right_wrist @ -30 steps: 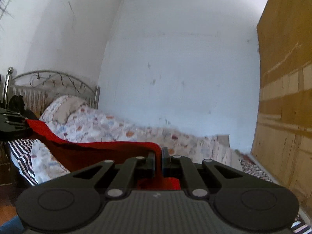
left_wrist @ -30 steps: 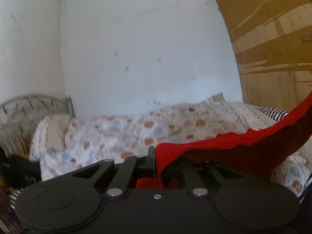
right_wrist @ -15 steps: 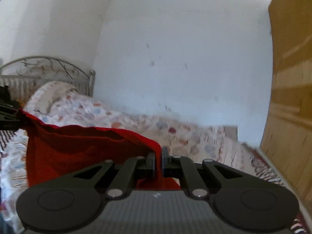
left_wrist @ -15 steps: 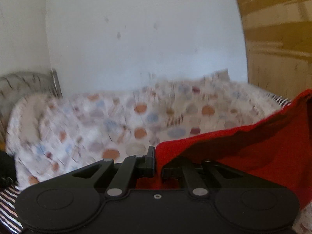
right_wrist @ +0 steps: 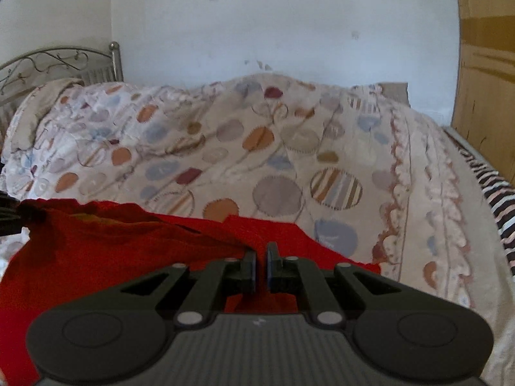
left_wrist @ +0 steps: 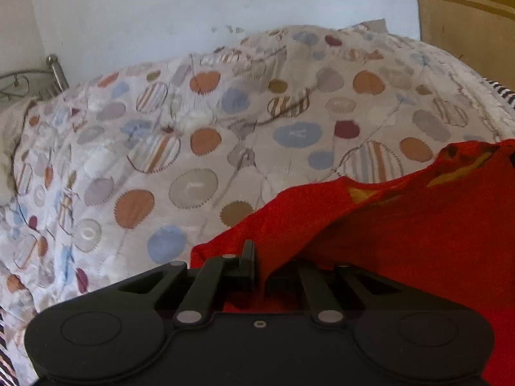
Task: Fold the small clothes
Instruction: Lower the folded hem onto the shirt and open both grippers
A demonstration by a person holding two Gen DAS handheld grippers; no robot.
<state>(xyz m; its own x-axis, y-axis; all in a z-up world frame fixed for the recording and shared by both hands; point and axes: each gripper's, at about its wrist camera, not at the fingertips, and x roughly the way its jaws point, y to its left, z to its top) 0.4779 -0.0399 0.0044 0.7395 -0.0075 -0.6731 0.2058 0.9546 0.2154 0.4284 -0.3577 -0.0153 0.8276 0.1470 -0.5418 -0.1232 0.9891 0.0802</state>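
Observation:
A red garment [left_wrist: 402, 231] hangs stretched between my two grippers, just above the bed's patterned quilt [left_wrist: 193, 135]. My left gripper [left_wrist: 259, 267] is shut on one corner; cloth drapes over its right finger and hides it. From there the fabric runs off to the right, showing a yellow print. In the right wrist view my right gripper [right_wrist: 261, 257] is shut on the other corner of the red garment [right_wrist: 112, 251]. The cloth spreads left from it to a dark shape [right_wrist: 13, 215] at the frame's edge. Its lower part lies low over the quilt [right_wrist: 273, 148].
A metal headboard [right_wrist: 58, 61] and a pillow stand at the bed's left end. A wooden wardrobe [right_wrist: 482, 80] rises on the right beyond a striped sheet [right_wrist: 502, 202]. A white wall [right_wrist: 273, 25] runs behind the bed.
Both grippers have swung forward and tipped down toward the bed, so the quilt now fills the views. The red garment came down with them, still gripped at both corners.

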